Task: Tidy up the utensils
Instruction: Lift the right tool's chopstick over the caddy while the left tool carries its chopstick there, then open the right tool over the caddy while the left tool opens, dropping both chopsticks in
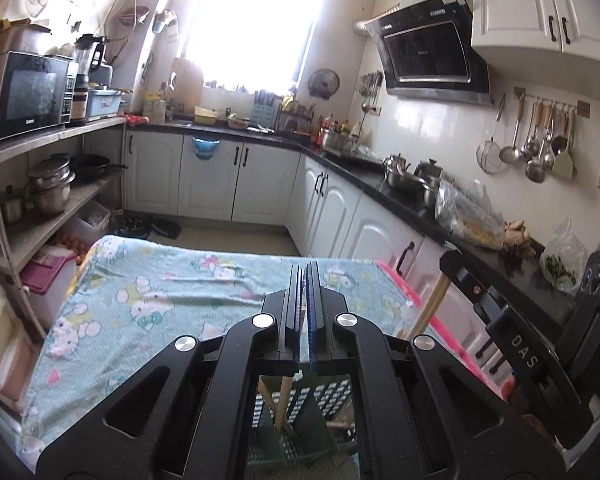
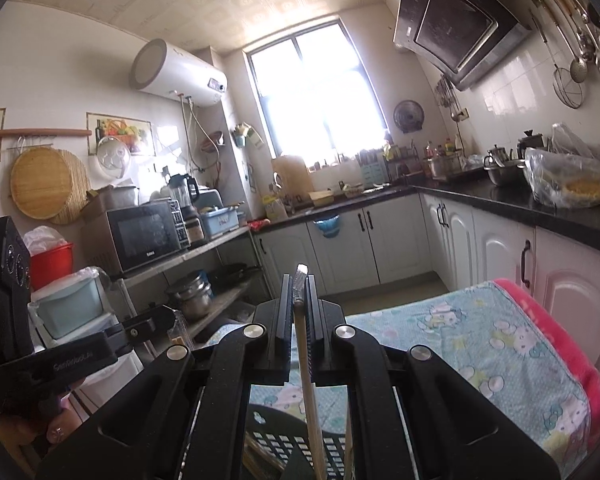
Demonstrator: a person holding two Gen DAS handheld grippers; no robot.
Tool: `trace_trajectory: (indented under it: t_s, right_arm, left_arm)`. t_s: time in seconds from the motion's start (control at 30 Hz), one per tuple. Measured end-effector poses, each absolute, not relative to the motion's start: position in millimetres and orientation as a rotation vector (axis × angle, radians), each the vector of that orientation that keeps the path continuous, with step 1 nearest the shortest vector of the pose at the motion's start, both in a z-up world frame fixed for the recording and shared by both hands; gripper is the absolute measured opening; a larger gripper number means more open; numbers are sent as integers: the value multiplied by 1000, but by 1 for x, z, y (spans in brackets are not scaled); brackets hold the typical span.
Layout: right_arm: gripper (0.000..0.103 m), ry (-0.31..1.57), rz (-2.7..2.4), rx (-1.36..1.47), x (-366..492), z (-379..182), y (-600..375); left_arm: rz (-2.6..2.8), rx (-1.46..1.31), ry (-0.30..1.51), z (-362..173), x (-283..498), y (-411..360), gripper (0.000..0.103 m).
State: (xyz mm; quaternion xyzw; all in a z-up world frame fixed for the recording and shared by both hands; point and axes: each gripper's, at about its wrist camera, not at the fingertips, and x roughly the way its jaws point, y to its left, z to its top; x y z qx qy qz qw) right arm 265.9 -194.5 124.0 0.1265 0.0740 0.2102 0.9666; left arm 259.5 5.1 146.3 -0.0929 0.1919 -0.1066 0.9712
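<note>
My left gripper [image 1: 305, 270] is shut with nothing between its fingers, held above the cloth-covered table [image 1: 172, 292]. Under it stands a dark perforated utensil basket [image 1: 324, 400] with wooden chopsticks [image 1: 284, 404] in it. My right gripper [image 2: 299, 280] is shut on a wooden chopstick [image 2: 310, 392] whose metal tip [image 2: 301, 270] sticks out past the fingertips; its lower end reaches down into the basket [image 2: 276, 448]. The right gripper also shows in the left wrist view [image 1: 512, 320], holding the chopstick [image 1: 430, 304].
A black counter [image 1: 400, 192] with pots and bags runs along the right. A shelf rack [image 1: 56, 208] with a microwave and pots stands to the left. Ladles hang on the right wall [image 1: 540, 148]. White cabinets [image 2: 500, 256] flank the table.
</note>
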Motion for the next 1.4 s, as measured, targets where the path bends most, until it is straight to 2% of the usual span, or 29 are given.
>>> trace_trajectory:
  t_s: [0.5,1.03,1.1,1.17,1.3,1.37,1.4]
  right_arm:
    - [8,237,396,266,265,106,-198]
    - [37,276,360,237,247,99,-205]
    - [40,281,358,234,245,99,-205]
    - [45,285,349,231,241,99,-206]
    - [46,292,348,226,237,98,-209]
    - [48,297,349,225,236,96,-210]
    - [49,300,348,225,235,96,-211]
  left_arm:
    - [-205,-167,445,123,261,3,1]
    - [-195,-179,491,113,254,4,2]
    - [-203,-192,502,112,254,6,6]
    - [-204,-201,507,112,252,8,17]
    - [-200,-206,503,112,247,9,27]
    - [-200,-211,504,113,245,11,38]
    - [-195,-210,503,113,244,11,40]
